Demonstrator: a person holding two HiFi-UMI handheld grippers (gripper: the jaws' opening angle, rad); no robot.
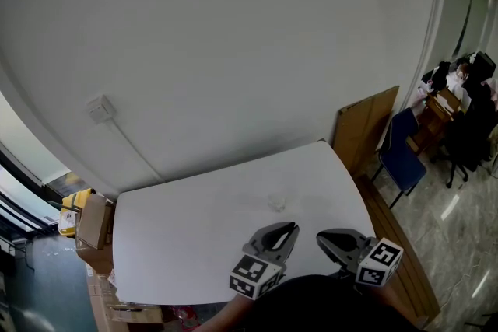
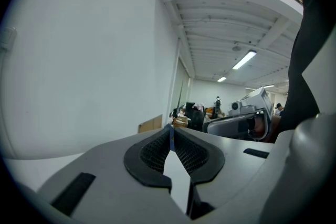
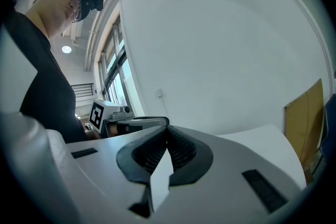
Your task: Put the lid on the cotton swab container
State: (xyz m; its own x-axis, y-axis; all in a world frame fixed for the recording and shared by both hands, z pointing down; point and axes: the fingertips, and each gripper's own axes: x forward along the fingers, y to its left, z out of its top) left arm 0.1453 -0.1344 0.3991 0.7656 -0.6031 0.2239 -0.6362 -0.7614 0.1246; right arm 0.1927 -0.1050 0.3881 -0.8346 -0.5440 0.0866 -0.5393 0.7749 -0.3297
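Plainly, the left tool (image 1: 289, 230) and right tool (image 1: 322, 236) are both pinched shut on nothing, near a faint clear shape, likely the cotton swab container (image 1: 276, 202), on the desk (image 1: 179, 245). Its lid I cannot make out; reaching in blind risks knocking the light container away.

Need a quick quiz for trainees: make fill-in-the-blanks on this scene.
The jaws of the left gripper and right gripper are both ____.
The table is ____ in colour.
The small clear thing on it is held by ____ gripper.
The chair past the table is ____.
Missing words: shut; white; neither; blue.
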